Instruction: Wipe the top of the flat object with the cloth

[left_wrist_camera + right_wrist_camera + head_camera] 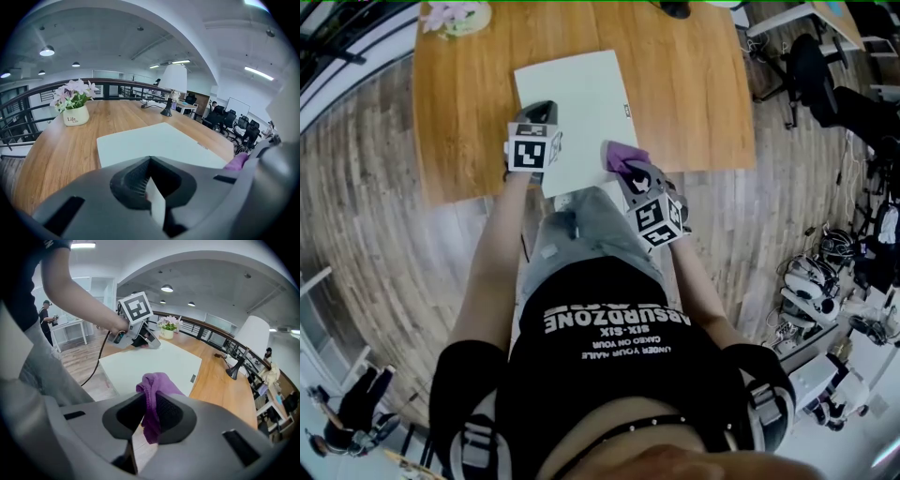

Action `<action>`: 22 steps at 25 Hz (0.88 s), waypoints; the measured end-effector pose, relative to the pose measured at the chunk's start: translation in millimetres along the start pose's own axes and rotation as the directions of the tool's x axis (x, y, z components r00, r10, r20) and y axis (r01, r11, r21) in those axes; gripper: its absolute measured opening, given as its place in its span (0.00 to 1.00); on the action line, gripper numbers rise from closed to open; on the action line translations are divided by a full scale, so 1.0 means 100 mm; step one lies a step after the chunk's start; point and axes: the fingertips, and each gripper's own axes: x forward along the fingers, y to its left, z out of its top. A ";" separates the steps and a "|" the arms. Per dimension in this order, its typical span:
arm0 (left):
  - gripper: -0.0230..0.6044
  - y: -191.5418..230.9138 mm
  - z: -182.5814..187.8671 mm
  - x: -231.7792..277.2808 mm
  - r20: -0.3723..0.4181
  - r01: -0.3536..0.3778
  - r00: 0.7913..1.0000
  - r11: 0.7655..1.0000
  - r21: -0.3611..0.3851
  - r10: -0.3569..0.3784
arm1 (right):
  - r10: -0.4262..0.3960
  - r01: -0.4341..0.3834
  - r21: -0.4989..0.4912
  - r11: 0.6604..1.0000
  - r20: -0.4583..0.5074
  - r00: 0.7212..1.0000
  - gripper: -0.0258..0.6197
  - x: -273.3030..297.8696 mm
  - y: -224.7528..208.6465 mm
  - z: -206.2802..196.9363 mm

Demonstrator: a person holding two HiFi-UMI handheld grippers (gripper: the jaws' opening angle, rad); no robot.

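Cloth (153,392), purple, hangs pinched in the right tongs (151,417) at the near right edge of the flat white board (577,98) on the wooden bench (694,94), whose near left edge the left tongs (151,187) clamp.

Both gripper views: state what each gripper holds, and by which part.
The right gripper pinches the purple cloth by a bunched fold between its fingers. The left gripper clamps the flat white board by its edge.
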 end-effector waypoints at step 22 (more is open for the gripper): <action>0.06 -0.02 0.01 0.04 -0.009 -0.039 0.999 0.999 0.019 0.039 | 0.072 -0.030 -0.193 0.981 0.212 0.975 0.16 0.30 -0.86 1.13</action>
